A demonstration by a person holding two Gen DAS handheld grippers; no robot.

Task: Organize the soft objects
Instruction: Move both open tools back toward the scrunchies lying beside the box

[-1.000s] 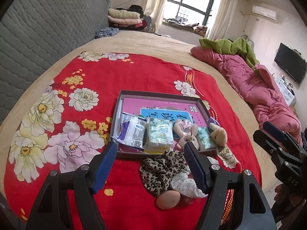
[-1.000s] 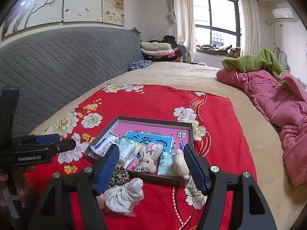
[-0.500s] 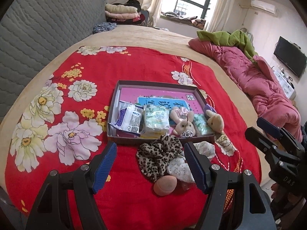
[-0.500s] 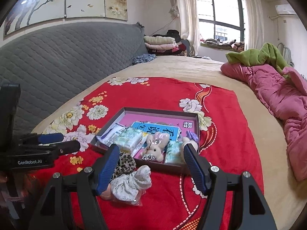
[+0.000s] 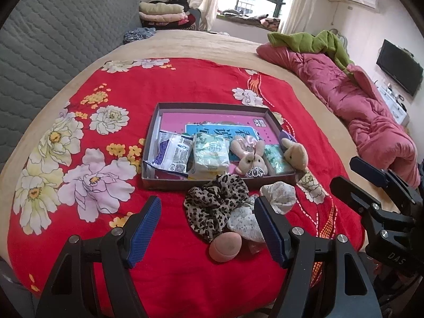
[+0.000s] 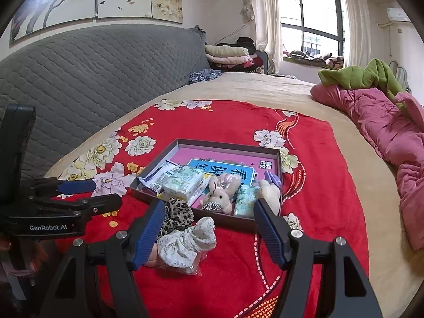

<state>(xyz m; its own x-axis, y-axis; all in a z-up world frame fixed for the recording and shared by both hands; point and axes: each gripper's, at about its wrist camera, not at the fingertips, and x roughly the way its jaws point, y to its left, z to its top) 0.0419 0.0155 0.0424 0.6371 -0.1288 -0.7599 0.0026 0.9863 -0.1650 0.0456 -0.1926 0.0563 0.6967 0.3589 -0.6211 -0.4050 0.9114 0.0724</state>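
Out past both sets of jaws we've got the red floral blanket, with the shallow box on it holding tissue packs and two plush bunnies. Between the left gripper jaws sit the leopard scrunchie, white floral scrunchie and peach sponge. Both the left and right gripper are wide apart, holding nothing.

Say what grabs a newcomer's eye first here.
The red floral blanket fills the bed. At its centre sits a shallow box packed with tissue packs and plush toys. Just outside the box's near edge lie a leopard scrunchie, a white one and a pink sponge, between the open left gripper jaws.
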